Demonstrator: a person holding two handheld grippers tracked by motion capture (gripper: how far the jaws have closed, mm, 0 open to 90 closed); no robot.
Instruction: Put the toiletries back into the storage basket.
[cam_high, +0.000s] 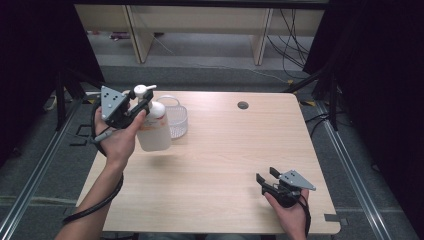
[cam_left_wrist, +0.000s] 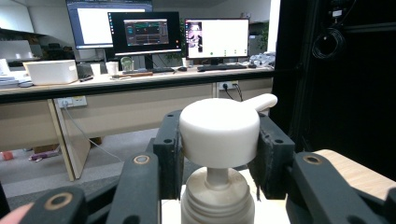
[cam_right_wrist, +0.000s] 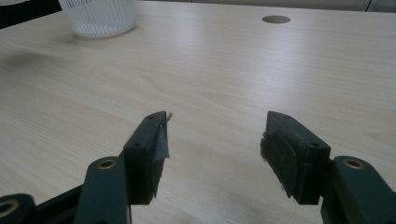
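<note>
Jaws on the left gripper (cam_left_wrist: 219, 154) are clamped around the white pump head of the pump bottle (cam_high: 152, 131), which looks lifted off the desk (cam_high: 225, 165) at about 10 o'clock, just beside the clear plastic basket (cam_high: 176, 120). Right gripper (cam_right_wrist: 212, 144) has its jaws spread wide with nothing between them, parked near 5 o'clock. Looks like the carrying step to me; next up is probably setting the bottle down gently, kept upright.

White pump head (cam_left_wrist: 219, 133) on translucent bottle (cam_high: 153, 132), clear ribbed basket (cam_high: 177, 121), pale wood-grain table (cam_high: 225, 165)
</note>
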